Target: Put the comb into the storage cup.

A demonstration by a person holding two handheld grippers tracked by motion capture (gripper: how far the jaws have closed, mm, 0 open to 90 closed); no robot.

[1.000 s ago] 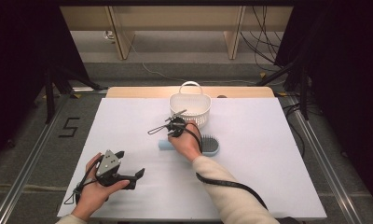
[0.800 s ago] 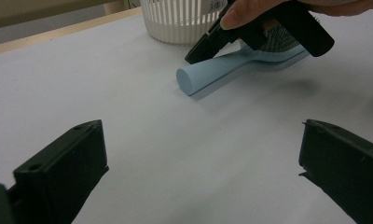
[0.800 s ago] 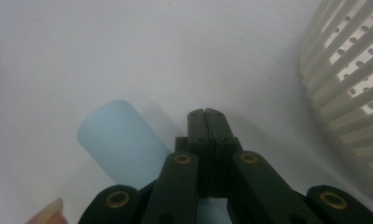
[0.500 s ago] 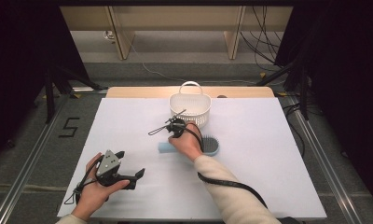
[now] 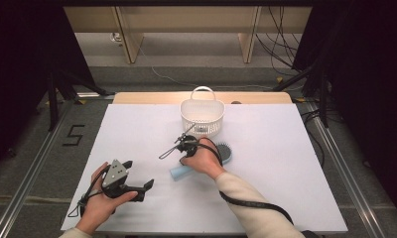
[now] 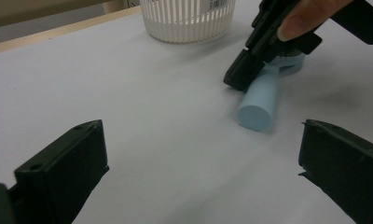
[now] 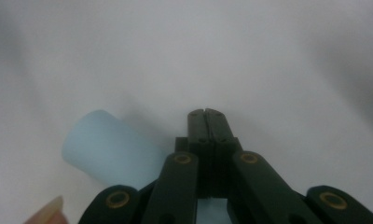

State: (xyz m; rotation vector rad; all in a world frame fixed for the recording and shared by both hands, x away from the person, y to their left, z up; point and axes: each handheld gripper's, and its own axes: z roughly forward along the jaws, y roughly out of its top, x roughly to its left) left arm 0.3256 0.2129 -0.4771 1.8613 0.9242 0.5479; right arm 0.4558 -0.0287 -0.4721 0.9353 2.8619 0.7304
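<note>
Since the earlier frame, little changed on the table (image 5: 296,168): basket (image 5: 202,115) unmoved, left gripper (image 5: 137,186) unmoved, jaws spread, empty. Right gripper (image 7: 206,113) shifted slightly over the brush (image 5: 225,152), jaws pressed together, gripping nothing. Brush flat before the basket, handle (image 6: 260,100) just beside the jaws, head half hidden by the hand (image 5: 202,159).

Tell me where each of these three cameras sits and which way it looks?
High view: above the table's near edge, looking forward and down; both forearms, left gripper and right gripper show.
Left gripper view: on the left gripper, looking level between its wide-apart jaws toward the basket.
Right gripper view: on the right gripper, jaws together, facing the table.
All three share the blue hairbrush.
</note>
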